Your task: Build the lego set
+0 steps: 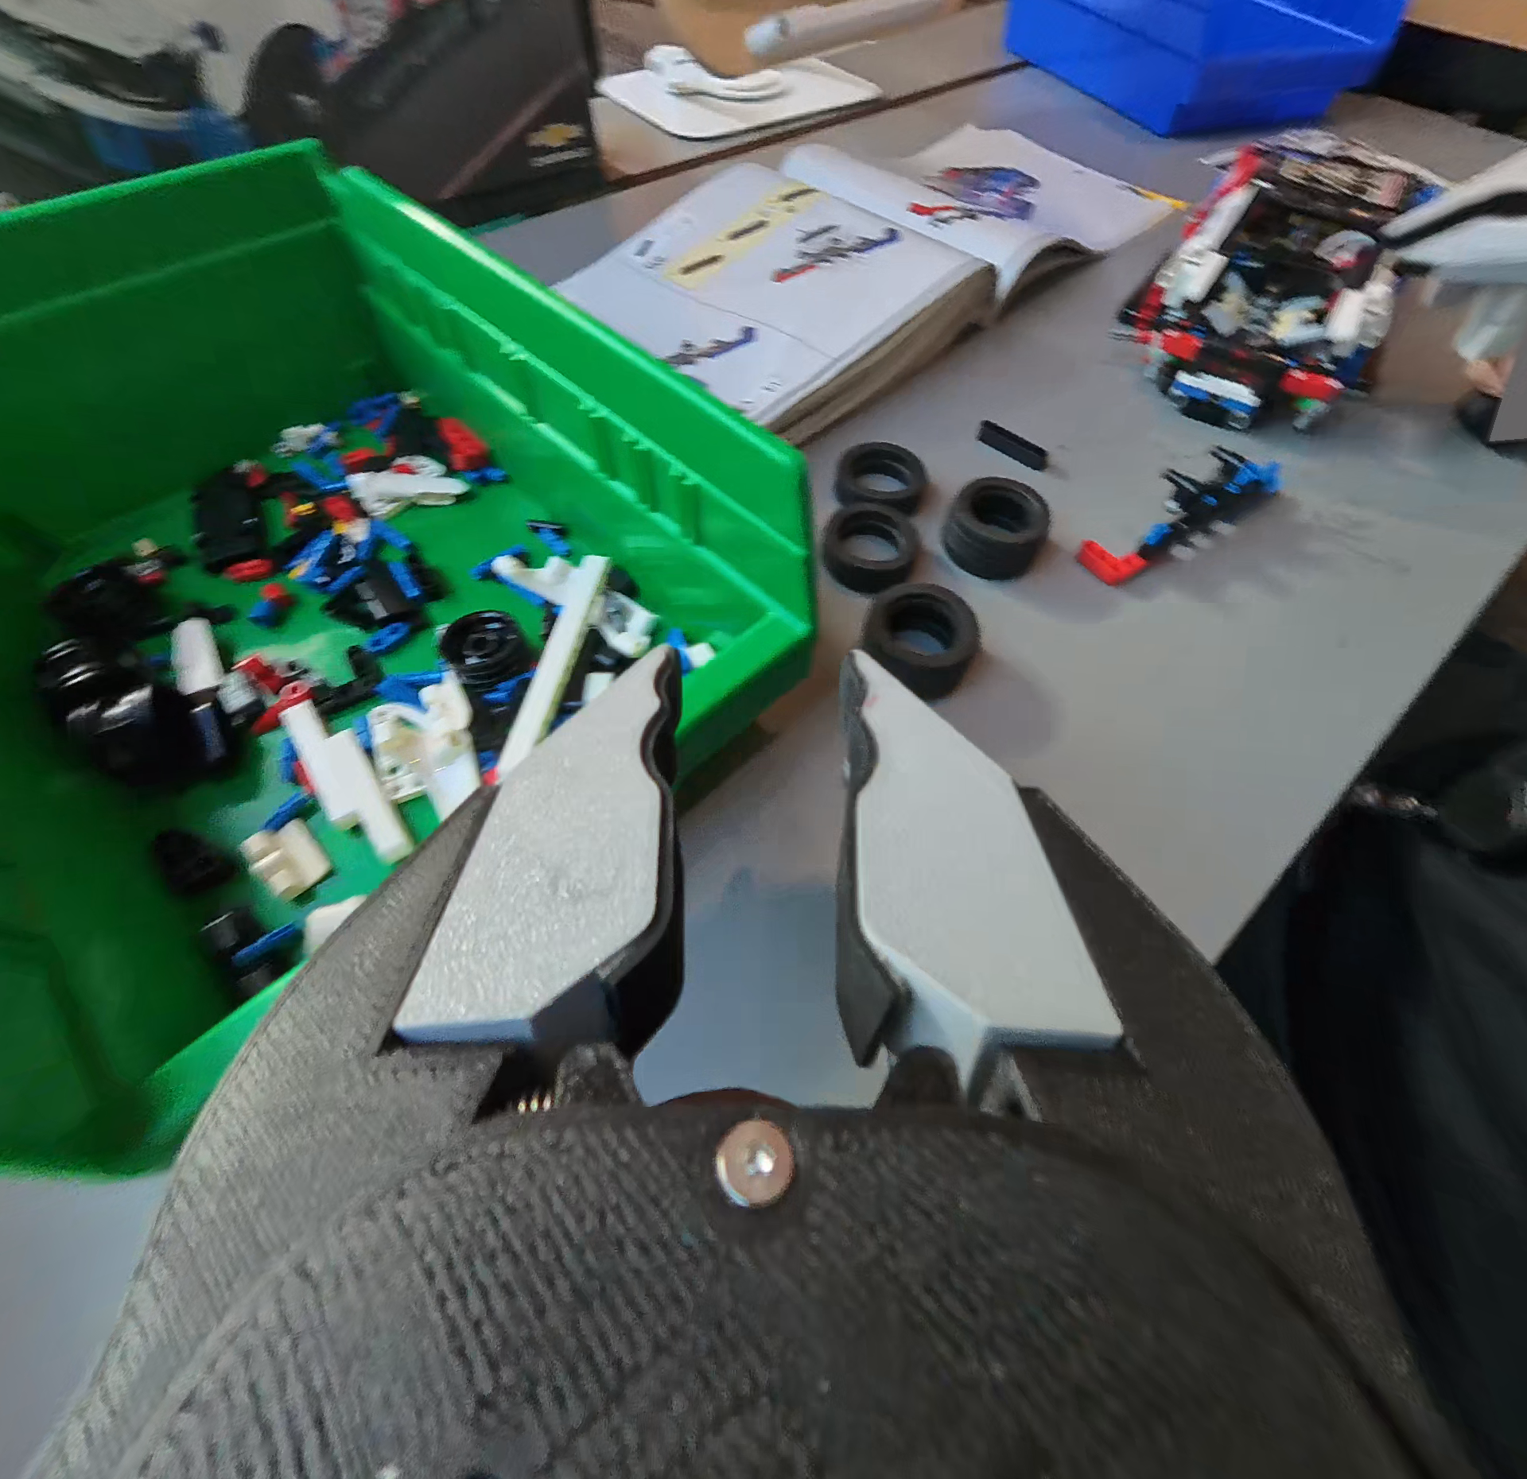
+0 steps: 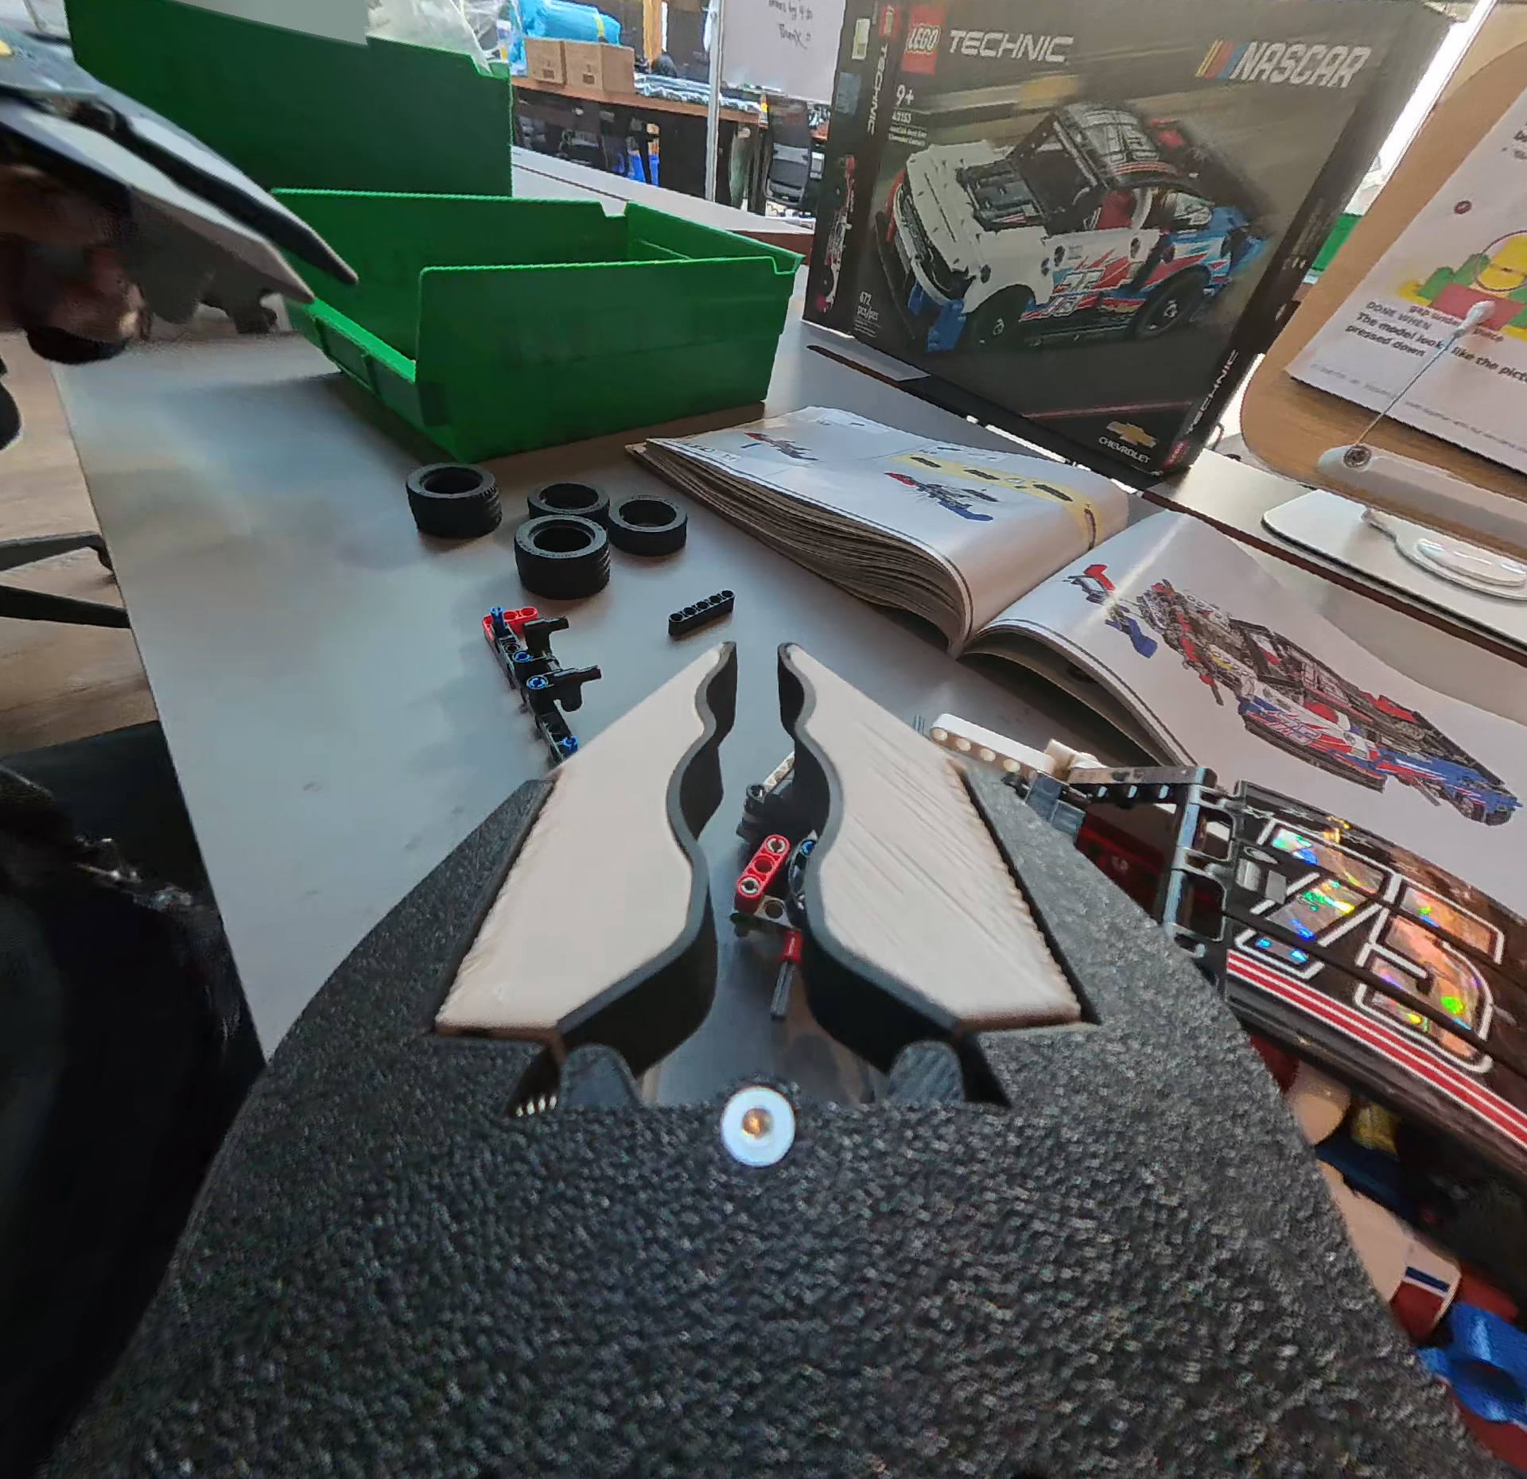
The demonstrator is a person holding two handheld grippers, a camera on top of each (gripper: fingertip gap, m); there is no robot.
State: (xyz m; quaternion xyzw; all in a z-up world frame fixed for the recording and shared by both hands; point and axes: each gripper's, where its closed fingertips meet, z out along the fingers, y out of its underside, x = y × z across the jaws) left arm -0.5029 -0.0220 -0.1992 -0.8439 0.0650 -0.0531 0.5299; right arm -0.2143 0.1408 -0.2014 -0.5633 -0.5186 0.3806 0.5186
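Grey counter [image 2: 330,696] in a workshop, shelving and cartons blurred behind.

- Green bin [image 1: 727,481], left side of counter: holds loose parts [image 1: 347,630] in blue, black, white and red, among them black wheel hubs, white beams and panels. In the right wrist view only its outer walls [image 2: 595,340] show; a second green bin [image 2: 289,101] stands behind it, contents hidden.
- Blue bin [image 1: 1198,43], far edge of counter: contents not visible.
- Four black tyres [image 1: 921,630], lying flat on the counter just beside the green bin, close together.
- Short black beam [image 1: 1012,445], alone, near the tyres.
- Small sub-assembly [image 1: 1190,514], black and blue with a red angle piece at one end, on the counter between tyres and car.
- Part-built car [image 1: 1264,299], black, red, white and blue; in the right wrist view its printed roof [image 2: 1363,944] lies just right of the tool.
- Manual [image 2: 909,514], open, beside the car.
- Set box [image 2: 1074,225], upright behind the manual.
- Left tool [image 1: 760,679]: jaws wide apart, empty, hanging above the counter at the green bin's near corner.
- Right tool [image 2: 756,663]: jaws narrowly parted, nothing between the tips; low over the counter at the car's edge, with red and black car parts [image 2: 764,861] visible through the gap.
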